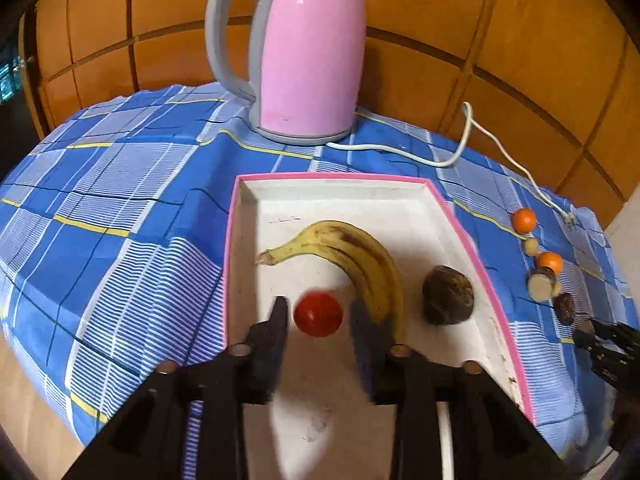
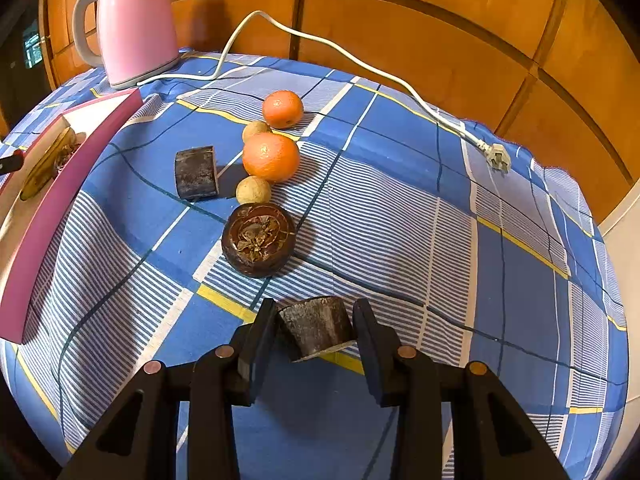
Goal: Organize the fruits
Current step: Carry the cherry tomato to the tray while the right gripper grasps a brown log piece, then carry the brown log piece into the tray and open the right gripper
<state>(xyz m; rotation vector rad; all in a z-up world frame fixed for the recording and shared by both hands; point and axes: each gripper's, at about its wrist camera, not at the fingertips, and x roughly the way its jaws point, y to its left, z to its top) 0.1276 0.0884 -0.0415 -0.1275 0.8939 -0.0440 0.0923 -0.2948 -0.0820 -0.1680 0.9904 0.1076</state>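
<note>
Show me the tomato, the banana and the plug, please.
tomato (image 1: 318, 314): left wrist view, middle of its red skin.
banana (image 1: 360, 252): left wrist view, outer curve.
plug (image 2: 499, 157): right wrist view, its body.

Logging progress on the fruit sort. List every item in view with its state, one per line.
Left gripper: open, tomato loose between fingers.
Right gripper: shut on dark chunk.
Tray: holds banana, tomato, dark round fruit.
Oranges: on cloth, outside tray.
Mangosteen: on cloth.
Kettle: upright, plug lying loose.
</note>
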